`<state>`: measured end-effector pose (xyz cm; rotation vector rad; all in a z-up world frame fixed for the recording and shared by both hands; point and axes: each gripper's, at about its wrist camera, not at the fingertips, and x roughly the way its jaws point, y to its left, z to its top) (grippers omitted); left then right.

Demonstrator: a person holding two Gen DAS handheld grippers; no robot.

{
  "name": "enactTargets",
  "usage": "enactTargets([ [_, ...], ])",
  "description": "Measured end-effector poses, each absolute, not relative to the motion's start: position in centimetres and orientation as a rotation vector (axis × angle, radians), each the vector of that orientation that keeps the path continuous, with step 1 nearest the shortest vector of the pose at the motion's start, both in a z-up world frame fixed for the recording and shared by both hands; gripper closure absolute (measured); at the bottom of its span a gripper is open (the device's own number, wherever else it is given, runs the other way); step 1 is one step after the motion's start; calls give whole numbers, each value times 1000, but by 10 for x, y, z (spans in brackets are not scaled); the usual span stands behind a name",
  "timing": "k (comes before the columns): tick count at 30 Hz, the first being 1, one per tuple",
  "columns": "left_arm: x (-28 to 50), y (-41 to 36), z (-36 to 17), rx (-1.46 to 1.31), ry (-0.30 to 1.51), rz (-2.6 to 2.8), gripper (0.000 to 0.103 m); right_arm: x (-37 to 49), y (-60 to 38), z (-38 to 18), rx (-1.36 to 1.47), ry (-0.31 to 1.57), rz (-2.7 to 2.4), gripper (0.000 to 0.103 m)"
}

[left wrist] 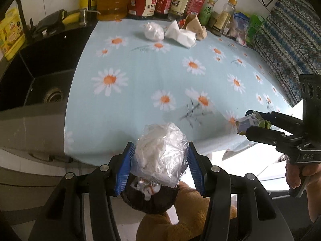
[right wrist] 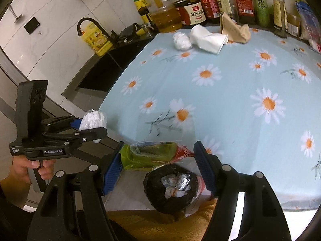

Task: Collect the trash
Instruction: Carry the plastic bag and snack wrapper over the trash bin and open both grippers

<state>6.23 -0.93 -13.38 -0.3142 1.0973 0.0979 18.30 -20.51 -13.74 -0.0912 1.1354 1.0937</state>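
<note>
My left gripper [left wrist: 160,158] is shut on a clear plastic bag of white tissue [left wrist: 160,154], held over the black-lined trash bin [left wrist: 148,196] below the table's front edge. My right gripper [right wrist: 158,164] holds a green and red crumpled wrapper [right wrist: 148,154] between its blue pads, just above the same bin [right wrist: 172,184], which has crumpled plastic inside. In the left wrist view the right gripper [left wrist: 247,123] pinches that wrapper [left wrist: 250,122]. On the far side of the table lie a white plastic wad [left wrist: 153,31], a crushed white paper cup [left wrist: 181,35] and a brown paper bag [left wrist: 195,26].
The table has a light blue daisy cloth [left wrist: 160,80]. A row of oil and sauce bottles [left wrist: 140,2] stands along its back edge. A dark sink [left wrist: 38,80] with a faucet lies to the left. A patterned cloth [left wrist: 291,40] hangs at the right.
</note>
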Motion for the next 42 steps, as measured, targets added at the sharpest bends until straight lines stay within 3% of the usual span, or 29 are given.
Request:
enactTargets([
  [12, 23, -10, -170, -372, 1159, 81, 52, 136, -197, -173, -114, 1238, 1078, 34],
  [33, -7, -6, -295, -455, 1389, 103, 52, 114, -187, -315, -87, 1586, 948, 34],
  [42, -10, -5, -316, -496, 1418, 110, 51, 118, -182, -347, -32, 1672, 896, 34],
])
